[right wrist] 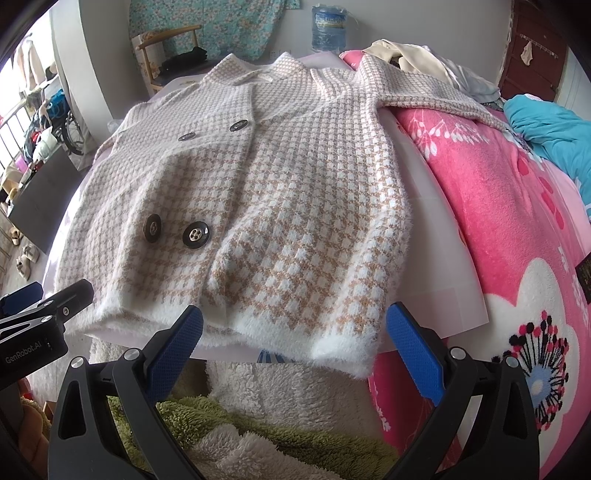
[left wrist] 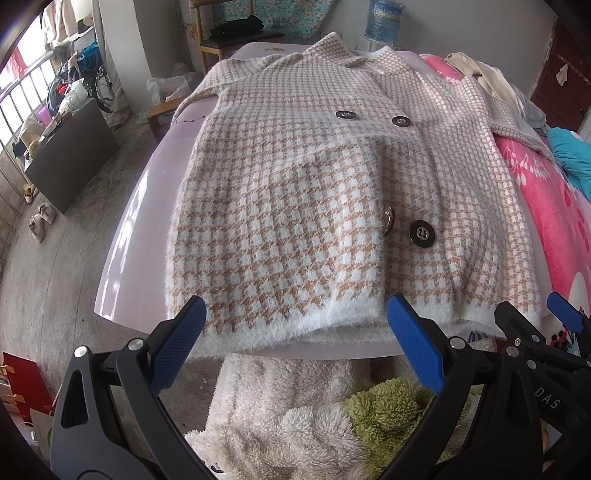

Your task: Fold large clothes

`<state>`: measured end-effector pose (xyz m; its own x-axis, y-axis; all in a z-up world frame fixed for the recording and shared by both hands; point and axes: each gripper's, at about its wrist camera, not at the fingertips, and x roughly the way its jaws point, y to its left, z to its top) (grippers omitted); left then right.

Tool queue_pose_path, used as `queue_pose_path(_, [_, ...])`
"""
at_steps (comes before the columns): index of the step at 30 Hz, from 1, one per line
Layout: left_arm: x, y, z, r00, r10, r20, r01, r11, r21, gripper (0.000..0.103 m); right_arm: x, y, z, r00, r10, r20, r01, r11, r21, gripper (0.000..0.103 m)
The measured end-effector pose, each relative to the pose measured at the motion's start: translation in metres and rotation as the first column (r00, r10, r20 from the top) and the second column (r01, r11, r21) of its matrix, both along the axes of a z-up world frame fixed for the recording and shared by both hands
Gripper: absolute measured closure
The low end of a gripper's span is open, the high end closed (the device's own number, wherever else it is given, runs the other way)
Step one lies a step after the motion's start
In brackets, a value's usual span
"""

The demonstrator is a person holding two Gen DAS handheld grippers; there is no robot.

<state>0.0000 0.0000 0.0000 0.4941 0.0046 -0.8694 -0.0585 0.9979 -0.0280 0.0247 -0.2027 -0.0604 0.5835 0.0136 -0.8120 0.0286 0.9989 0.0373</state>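
Note:
A fuzzy tan-and-white houndstooth coat (left wrist: 303,206) with dark metal buttons (left wrist: 421,235) lies front up on a glossy pale board (left wrist: 136,229). Its white hem (left wrist: 295,325) faces me. It also shows in the right wrist view (right wrist: 280,221), with one sleeve (right wrist: 436,96) stretched over the pink blanket. My left gripper (left wrist: 295,339) is open and empty, just short of the hem's left half. My right gripper (right wrist: 295,343) is open and empty, just short of the hem's right half. The right gripper also shows at the right edge of the left wrist view (left wrist: 532,325).
A pink flowered blanket (right wrist: 498,221) covers the bed to the right, with a teal cloth (right wrist: 546,125) and pale clothes (right wrist: 410,55) on it. White and green fleece (left wrist: 314,413) lies below the board. A chair (left wrist: 236,40), water bottle (right wrist: 328,27) and floor clutter (left wrist: 66,110) stand beyond.

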Motion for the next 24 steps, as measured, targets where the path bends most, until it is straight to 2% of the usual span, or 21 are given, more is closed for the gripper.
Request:
queue_pose_path(10, [0.001, 0.001, 0.0, 1.0, -0.001, -0.001, 0.001, 1.0, 0.001, 0.008, 0.005, -0.003, 0.001, 1.0, -0.011, -0.001, 0.011, 1.0, -0.002, 0.006])
queue_pose_path(24, [0.026, 0.015, -0.008, 1.0, 0.006, -0.021, -0.006, 1.0, -0.009, 0.008, 0.027, 0.009, 0.007, 1.0, -0.012, 0.011, 0.013, 1.0, -0.023, 0.006])
